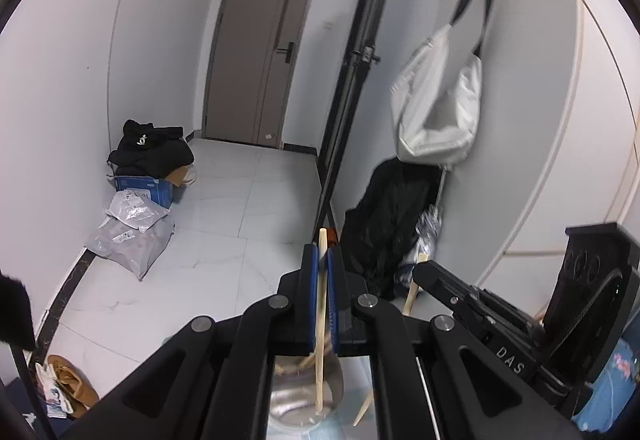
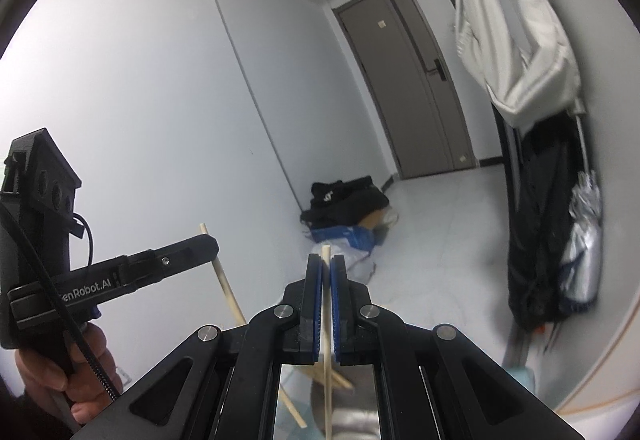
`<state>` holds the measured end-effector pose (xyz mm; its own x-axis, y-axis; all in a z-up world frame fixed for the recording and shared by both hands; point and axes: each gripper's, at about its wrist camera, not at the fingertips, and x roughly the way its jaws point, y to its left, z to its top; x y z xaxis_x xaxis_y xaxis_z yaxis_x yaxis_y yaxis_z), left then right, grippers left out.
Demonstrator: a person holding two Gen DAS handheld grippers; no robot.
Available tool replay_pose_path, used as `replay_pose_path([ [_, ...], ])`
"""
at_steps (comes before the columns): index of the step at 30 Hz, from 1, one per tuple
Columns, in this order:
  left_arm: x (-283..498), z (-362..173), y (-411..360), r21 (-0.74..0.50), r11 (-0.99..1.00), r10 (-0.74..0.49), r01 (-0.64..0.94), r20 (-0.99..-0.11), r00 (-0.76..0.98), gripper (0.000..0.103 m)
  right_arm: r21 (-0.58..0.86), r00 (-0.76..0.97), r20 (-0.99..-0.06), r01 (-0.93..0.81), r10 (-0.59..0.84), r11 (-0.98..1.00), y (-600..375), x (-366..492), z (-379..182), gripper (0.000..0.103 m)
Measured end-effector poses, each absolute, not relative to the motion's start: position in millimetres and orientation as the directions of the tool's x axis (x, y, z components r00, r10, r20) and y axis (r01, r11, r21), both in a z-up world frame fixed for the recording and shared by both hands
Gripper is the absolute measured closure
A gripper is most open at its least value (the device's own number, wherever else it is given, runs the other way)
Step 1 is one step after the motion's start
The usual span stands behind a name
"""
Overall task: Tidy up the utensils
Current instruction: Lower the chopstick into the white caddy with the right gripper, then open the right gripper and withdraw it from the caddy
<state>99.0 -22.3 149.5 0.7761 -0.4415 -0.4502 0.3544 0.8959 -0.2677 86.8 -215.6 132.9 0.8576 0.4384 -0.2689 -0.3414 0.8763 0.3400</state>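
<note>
White-tiled hallway, grey door at far end, white bag hanging on the wall. Left gripper clamped on one wooden chopstick. Right gripper clamped on another chopstick. Both sticks upright above a metal cup below.

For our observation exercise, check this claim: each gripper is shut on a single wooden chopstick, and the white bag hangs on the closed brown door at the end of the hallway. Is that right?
Not quite. The left gripper and right gripper are each shut on a chopstick, but the white bag hangs on the near wall, not on the brown door. The left wrist view shows this.
</note>
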Motion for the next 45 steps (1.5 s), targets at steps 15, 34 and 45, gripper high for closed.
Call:
replay_pose_path([
  [15,153,112,-20,-0.285,0.916,-0.391,0.283,-0.473,0.789,0.102,0.378,0.889,-0.246,-0.278,0.385,0.883,-217,161,106,0.100],
  [34,150,80,-24,-0.213,0.900,-0.435,0.380,-0.445,0.783,0.102,0.345,0.904,-0.247,-0.256,0.350,0.903,-206,169,55,0.100],
  [45,139,63,-26,-0.218,0.893,-0.449,0.393,-0.470,0.760,0.101,0.234,0.849,-0.292,-0.383,0.440,0.894,-190,145,42,0.099],
])
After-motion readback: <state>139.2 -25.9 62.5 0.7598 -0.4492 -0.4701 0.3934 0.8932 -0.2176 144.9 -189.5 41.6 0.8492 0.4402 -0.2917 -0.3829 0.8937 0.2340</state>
